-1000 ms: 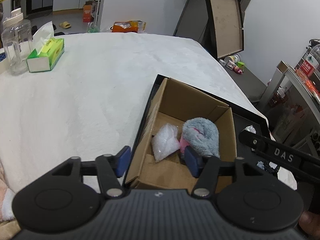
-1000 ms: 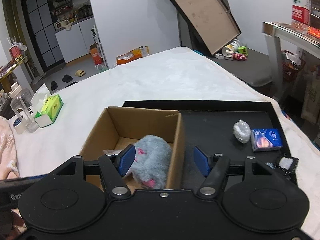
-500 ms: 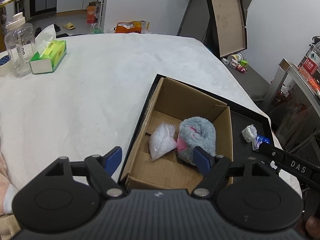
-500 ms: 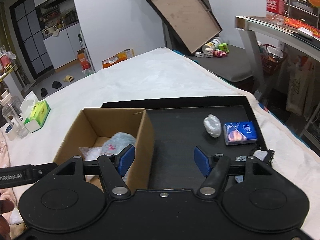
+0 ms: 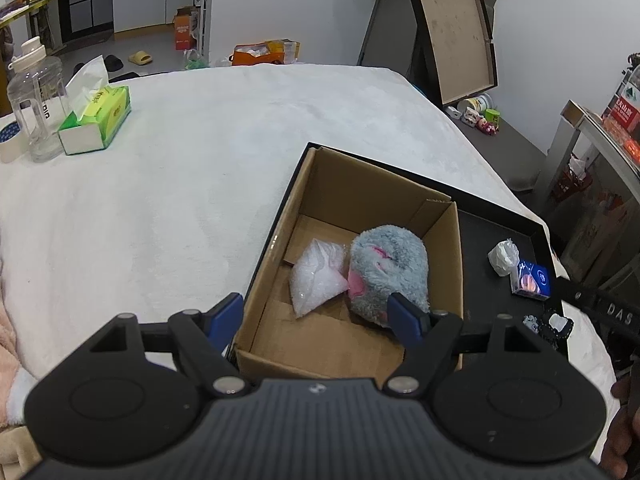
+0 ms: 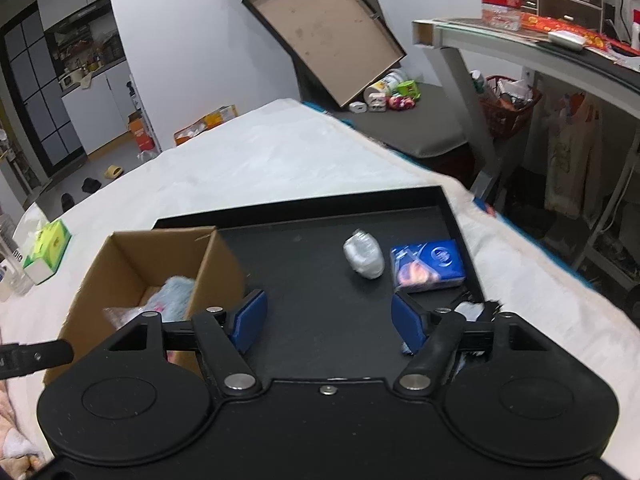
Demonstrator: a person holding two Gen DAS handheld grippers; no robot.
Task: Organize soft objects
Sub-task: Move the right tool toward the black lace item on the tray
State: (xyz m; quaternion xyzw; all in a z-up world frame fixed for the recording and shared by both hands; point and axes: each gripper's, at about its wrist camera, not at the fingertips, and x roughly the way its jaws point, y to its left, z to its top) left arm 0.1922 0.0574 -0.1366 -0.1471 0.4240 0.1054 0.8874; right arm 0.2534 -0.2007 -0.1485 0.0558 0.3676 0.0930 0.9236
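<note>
A cardboard box (image 5: 372, 184) stands at the left end of a black tray (image 6: 304, 280). In it lie a grey-blue plush (image 5: 390, 264) with pink parts and a clear bag of white pellets (image 5: 316, 276). My left gripper (image 5: 316, 322) is open and empty above the box's near edge. On the tray lie a crumpled white wad (image 6: 363, 258), a blue tissue pack (image 6: 428, 266) and a small black-and-white thing (image 5: 554, 326). My right gripper (image 6: 330, 320) is open and empty over the tray, short of the wad; the box (image 6: 132, 256) is to its left.
The tray lies on a white cloth-covered table (image 5: 180, 168). A green tissue box (image 5: 96, 120), a clear bottle (image 5: 36, 96) and a tape roll (image 5: 8, 142) stand at the far left. A pink towel (image 5: 8, 328) lies at the near left edge. A desk (image 6: 540, 48) stands to the right.
My right gripper has swung right, from over the box to over the tray. My left gripper has opened wider and drawn back a little from the box.
</note>
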